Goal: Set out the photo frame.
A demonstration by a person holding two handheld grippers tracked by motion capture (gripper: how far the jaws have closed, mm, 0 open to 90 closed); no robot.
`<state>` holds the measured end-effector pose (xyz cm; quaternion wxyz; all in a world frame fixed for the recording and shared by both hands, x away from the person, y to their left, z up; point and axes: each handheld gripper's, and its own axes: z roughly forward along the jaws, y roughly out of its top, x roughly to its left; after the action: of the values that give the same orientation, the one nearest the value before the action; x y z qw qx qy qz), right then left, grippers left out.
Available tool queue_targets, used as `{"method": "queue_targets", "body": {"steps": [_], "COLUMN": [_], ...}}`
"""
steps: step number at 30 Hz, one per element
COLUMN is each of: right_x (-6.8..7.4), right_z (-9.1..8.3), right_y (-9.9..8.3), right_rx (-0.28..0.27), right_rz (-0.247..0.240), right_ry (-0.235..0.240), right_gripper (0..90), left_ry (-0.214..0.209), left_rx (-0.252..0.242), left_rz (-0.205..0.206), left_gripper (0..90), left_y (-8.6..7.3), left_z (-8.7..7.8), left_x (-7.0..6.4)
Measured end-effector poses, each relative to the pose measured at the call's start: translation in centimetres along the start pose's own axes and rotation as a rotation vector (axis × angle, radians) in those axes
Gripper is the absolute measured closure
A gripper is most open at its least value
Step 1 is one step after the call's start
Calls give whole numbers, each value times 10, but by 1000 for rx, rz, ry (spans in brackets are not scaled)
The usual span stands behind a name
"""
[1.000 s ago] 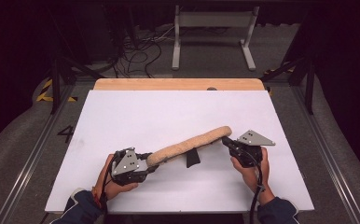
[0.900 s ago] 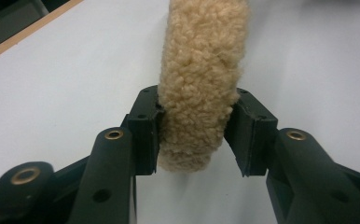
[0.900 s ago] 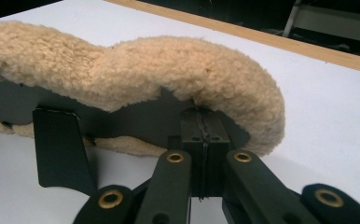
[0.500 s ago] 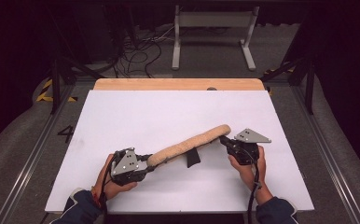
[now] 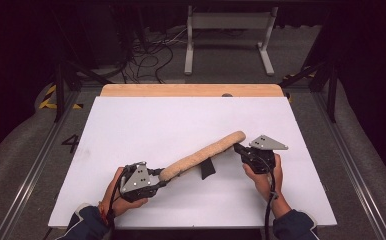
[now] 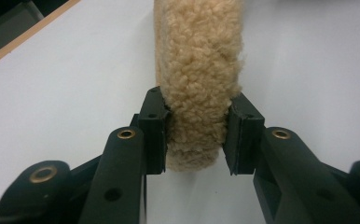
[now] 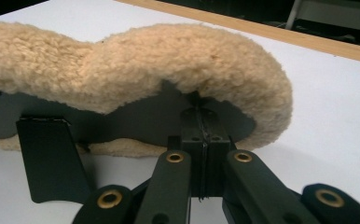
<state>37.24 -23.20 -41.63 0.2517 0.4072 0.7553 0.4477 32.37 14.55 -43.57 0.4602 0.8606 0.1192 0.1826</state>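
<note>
Spanning the white table (image 5: 131, 130) between the grippers, the fleece pad (image 5: 203, 155) lies diagonally. Left gripper (image 6: 194, 135) pinches its near end; right gripper (image 7: 201, 140), jaws pressed together, pinches the dark backing at the far end. Since a second ago the right gripper has edged leftward, slackening the pad. A black strap (image 5: 207, 169) hangs beneath. No containers present.

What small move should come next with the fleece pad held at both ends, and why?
Probably pull the right gripper outward to open the fleece pad. Its jaws are shut on the pad's dark inner edge, the left gripper clamps the other end, and the black strap hangs from the middle.
</note>
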Motion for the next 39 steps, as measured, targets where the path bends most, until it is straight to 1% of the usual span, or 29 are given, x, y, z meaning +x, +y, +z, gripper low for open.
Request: {"method": "queue_targets", "body": {"steps": [1, 5, 11, 14, 15, 19, 22, 25, 29, 32, 34, 35, 37, 39], "right_x": [0, 0, -2, -3, -2, -2, -4, -4, -4, -6, -6, -6, -6, -6], "right_z": [1, 5, 9, 12, 14, 18, 22, 26, 29, 32, 33, 34, 36, 38], "right_y": [0, 2, 4, 5, 5, 7, 8, 8, 10, 13, 13, 14, 15, 15], "right_rx": [3, 9, 8, 15, 19, 20, 22, 31, 40, 36, 35, 35, 35, 30], "right_rz": [-3, -7, 3, 26, 21, 19, 28, 25, 44, 58, 55, 63, 69, 70], "right_ry": [2, 13, 20, 29, 29, 25, 32, 35, 47, 55, 54, 55, 61, 64], "right_gripper": [900, 900, 899, 900, 900, 900, 900, 900, 900, 900, 900, 900, 900, 900], "left_ry": [1, -8, -25, -34, -36, -35, -49, -57, -75, -82, -87, -90, -96, -99], "left_rx": [2, 1, 1, 4, 5, 14, 15, 13, 8, 5, 4, 6, 3, -3], "left_rz": [7, 14, 15, 22, 27, 40, 54, 47, 50, 45, 43, 50, 43, 51], "left_gripper": [652, 653, 655, 655, 656, 656, 655, 655, 655, 654, 654, 653, 653, 653], "left_y": [0, 1, 3, 4, 5, 8, 11, 11, 13, 14, 15, 15, 16, 17], "left_z": [0, 0, 1, 1, 1, 2, 4, 5, 6, 8, 9, 9, 10, 11], "left_x": [-1, -3, -6, -8, -8, -13, -18, -19, -21, -24, -25, -25, -27, -30]}}
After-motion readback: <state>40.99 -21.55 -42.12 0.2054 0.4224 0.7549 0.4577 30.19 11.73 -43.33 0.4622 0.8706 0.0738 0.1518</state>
